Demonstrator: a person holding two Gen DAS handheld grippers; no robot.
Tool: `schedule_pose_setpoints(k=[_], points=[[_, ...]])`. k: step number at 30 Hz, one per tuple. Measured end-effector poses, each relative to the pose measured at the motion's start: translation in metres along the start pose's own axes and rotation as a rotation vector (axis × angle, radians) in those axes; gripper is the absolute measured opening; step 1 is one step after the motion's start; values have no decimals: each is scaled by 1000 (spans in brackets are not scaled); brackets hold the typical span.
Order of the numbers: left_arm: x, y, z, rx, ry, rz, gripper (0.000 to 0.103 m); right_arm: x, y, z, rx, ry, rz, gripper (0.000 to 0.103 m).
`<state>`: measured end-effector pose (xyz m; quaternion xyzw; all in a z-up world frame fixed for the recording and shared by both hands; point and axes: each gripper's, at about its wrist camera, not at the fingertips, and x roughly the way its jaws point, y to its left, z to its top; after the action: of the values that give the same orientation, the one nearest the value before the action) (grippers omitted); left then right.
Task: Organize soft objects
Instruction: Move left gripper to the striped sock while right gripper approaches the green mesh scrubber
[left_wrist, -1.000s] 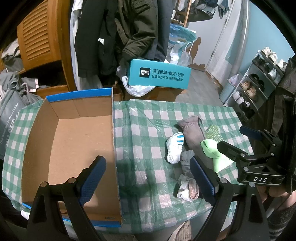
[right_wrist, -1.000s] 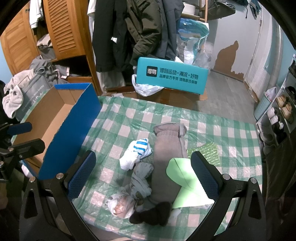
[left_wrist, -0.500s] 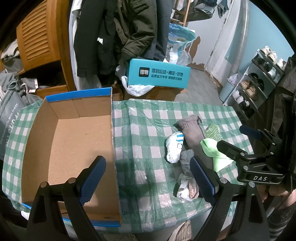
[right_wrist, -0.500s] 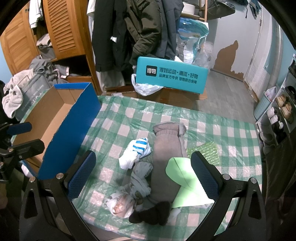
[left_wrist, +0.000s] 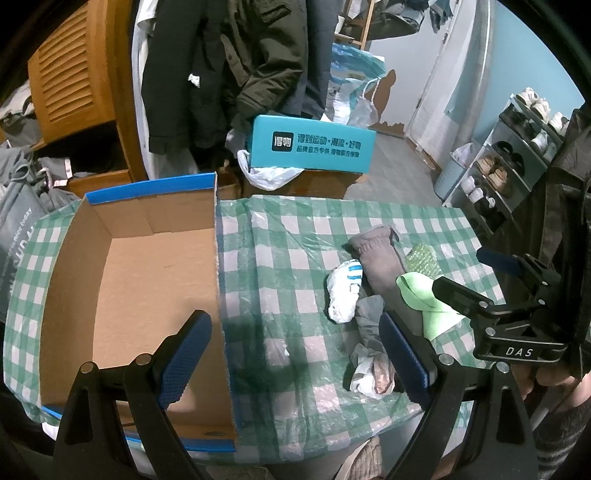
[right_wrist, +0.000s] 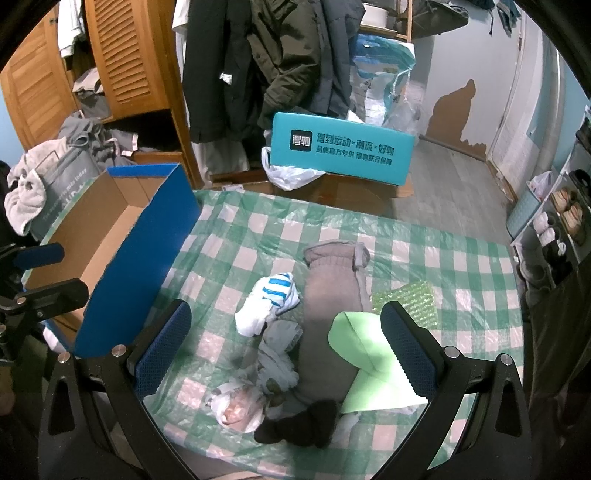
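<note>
A pile of soft things lies on the green checked tablecloth (right_wrist: 424, 243): a long grey sock (right_wrist: 332, 314), a white sock with blue stripes (right_wrist: 267, 301), a crumpled grey sock (right_wrist: 279, 347), a white and pink bundle (right_wrist: 236, 408), a black sock (right_wrist: 299, 426) and a light green cloth (right_wrist: 369, 358). An empty cardboard box with blue sides (left_wrist: 140, 295) stands at the left. My left gripper (left_wrist: 295, 354) is open over the box's right wall. My right gripper (right_wrist: 284, 347) is open above the pile; it also shows in the left wrist view (left_wrist: 476, 275).
A green bubble-wrap piece (right_wrist: 406, 299) lies right of the pile. A teal box (right_wrist: 341, 147) stands behind the table, with hanging coats (right_wrist: 258, 55) and a wooden wardrobe (right_wrist: 110, 55) behind it. A shoe rack (left_wrist: 517, 155) stands at the right.
</note>
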<state>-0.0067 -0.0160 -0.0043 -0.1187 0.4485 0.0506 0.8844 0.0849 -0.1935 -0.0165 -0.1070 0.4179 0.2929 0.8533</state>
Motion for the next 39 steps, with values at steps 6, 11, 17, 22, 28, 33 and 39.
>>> schedule_pose_setpoints(k=[6, 11, 17, 22, 28, 33, 39], points=[[13, -3, 8, -6, 36, -10, 93, 4, -20, -13, 16, 14, -19, 101], [29, -12, 11, -3, 75, -15, 93, 9, -38, -12, 24, 30, -43, 101], [45, -22, 17, 16, 111, -7, 93, 15, -68, -10, 49, 55, -86, 101], [64, -27, 23, 20, 150, -11, 93, 23, -95, -7, 72, 86, -110, 101], [91, -37, 31, 21, 197, -27, 93, 43, -122, 1, 90, 146, -129, 101], [114, -45, 37, 41, 232, -15, 93, 65, -143, 3, 121, 197, -139, 101], [140, -54, 44, 72, 267, -6, 93, 95, -165, 2, 147, 261, -161, 101]])
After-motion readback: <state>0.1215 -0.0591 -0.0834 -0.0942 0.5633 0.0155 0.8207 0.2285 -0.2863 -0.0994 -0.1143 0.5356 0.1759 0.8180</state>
